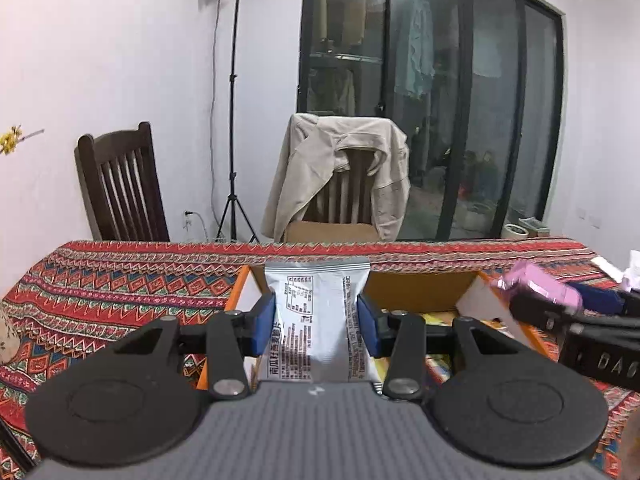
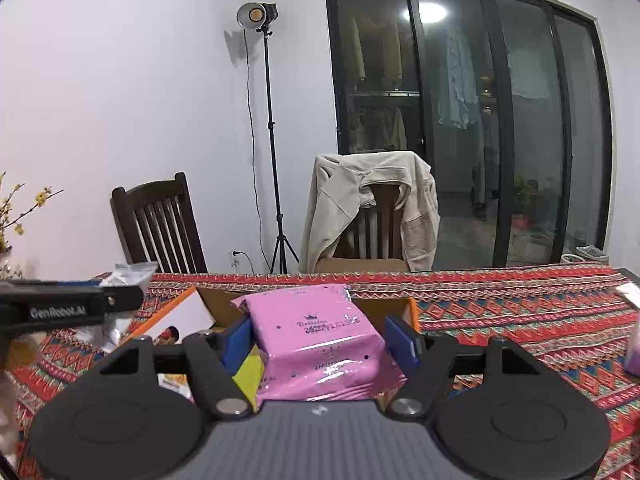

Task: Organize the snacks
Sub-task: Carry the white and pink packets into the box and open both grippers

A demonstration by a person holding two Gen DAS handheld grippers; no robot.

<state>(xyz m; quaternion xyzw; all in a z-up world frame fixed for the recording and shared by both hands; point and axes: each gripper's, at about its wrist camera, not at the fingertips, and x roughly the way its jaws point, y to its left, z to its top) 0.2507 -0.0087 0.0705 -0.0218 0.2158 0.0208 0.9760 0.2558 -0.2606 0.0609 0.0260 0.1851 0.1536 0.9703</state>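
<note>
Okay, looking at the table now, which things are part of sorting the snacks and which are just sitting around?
Part of the job:
silver snack packet in left gripper
pink snack pack in right gripper
open cardboard box

Just around:
jacket on chair
empty wooden chair
light stand
patterned tablecloth

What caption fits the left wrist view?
Left gripper holds a silver snack packet above an open cardboard box.

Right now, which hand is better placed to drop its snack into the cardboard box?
Slight edge to the left. Its silver packet hangs over the box opening; the right's pink packet is also above it, toward its right wall.
</note>
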